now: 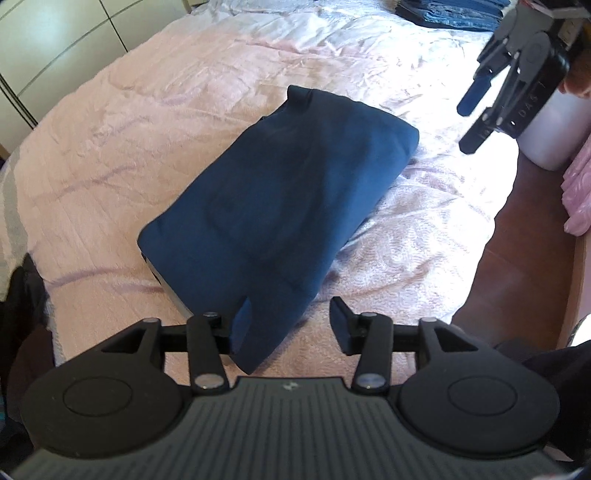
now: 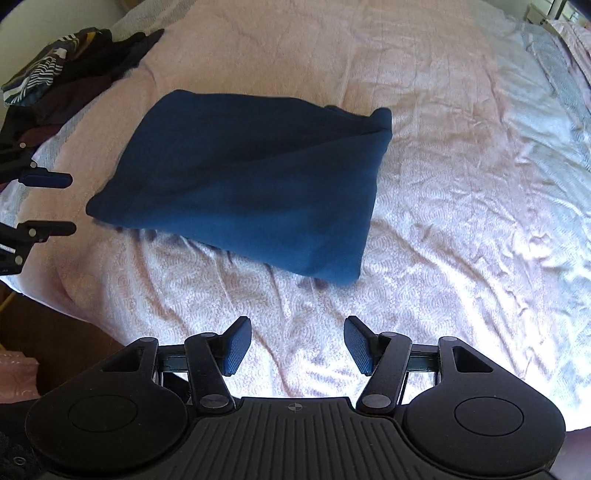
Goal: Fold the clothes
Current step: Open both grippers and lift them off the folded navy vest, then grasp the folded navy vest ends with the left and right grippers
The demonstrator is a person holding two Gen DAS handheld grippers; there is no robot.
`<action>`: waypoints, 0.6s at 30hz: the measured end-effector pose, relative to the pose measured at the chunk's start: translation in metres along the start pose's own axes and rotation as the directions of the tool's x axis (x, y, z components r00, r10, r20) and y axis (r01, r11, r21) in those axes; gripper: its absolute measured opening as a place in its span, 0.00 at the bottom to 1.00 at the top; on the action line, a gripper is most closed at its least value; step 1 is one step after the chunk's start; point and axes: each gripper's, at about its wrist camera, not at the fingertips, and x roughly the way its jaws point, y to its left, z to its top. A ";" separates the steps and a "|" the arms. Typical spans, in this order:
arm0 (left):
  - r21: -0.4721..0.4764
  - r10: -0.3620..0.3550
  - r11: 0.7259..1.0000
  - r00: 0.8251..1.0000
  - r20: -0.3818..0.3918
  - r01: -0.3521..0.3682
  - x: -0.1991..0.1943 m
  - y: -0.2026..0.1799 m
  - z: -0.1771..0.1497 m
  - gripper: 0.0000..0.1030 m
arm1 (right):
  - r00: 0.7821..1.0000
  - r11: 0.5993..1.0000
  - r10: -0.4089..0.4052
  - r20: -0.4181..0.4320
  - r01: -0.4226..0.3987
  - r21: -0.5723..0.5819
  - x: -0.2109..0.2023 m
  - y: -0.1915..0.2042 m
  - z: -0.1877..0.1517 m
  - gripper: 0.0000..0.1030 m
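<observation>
At the nine o'clock edge of the pink crinkled bedspread [image 2: 424,184] lies a heap of dark patterned clothes [image 2: 55,74]. The left gripper [image 1: 288,325] hovers beside it, jaws released, the garment's near corner lying between its fingers without being pinched. In the middle of the bed rests the folded navy-blue fabric garment [image 2: 243,192], a neat rectangle lying flat. Towards three o'clock the right gripper [image 2: 297,345] hangs over bare bedspread, jaws spread wide and holding nothing. Folded blue jeans [image 1: 450,11] are stacked at the bed's far edge.
</observation>
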 end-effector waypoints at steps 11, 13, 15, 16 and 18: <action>0.427 0.226 0.870 0.969 0.104 -0.249 0.084 -0.071 -0.023 0.65 | 0.945 0.793 -0.196 0.262 0.310 -0.525 0.053 0.075 -0.022 0.63; 0.449 0.267 0.843 0.955 0.129 -0.296 0.104 -0.076 -0.023 0.65 | 0.920 0.690 -0.217 0.327 0.381 -0.616 0.071 0.092 -0.029 0.63; 0.450 0.297 0.828 0.942 0.154 -0.335 0.117 -0.075 -0.023 0.66 | 0.902 0.628 -0.209 0.379 0.421 -0.655 0.091 0.102 -0.032 0.63; 0.447 0.309 0.825 0.938 0.157 -0.346 0.121 -0.070 -0.023 0.66 | 0.896 0.605 -0.197 0.398 0.430 -0.670 0.100 0.106 -0.033 0.63; 0.436 0.334 0.822 0.930 0.152 -0.366 0.126 -0.058 -0.024 0.66 | 0.881 0.548 -0.195 0.432 0.463 -0.697 0.119 0.112 -0.036 0.63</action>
